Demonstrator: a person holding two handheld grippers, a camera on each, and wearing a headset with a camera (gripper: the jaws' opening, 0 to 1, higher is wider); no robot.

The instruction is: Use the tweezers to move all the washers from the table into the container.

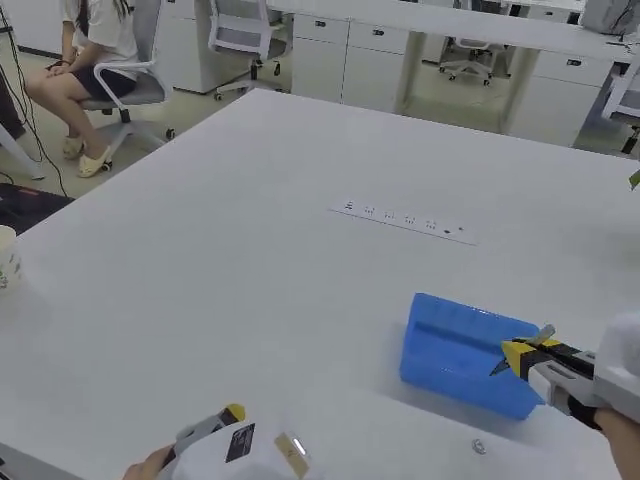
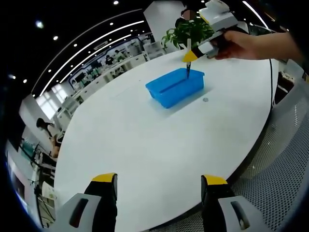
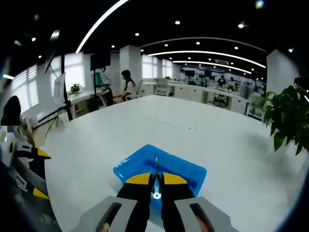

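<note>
White table bears the blue container, right claw clamped on tweezers above it, left claw gaping, empty.

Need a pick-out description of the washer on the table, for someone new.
On the broad white table, find the blue rectangular plastic container. The small silver metal washer lies flat on bare tabletop just outside it, on the person's side, touching nothing. Unlike the slim metal tweezers the right gripper holds over the container, it's tiny, round and shiny.
</note>
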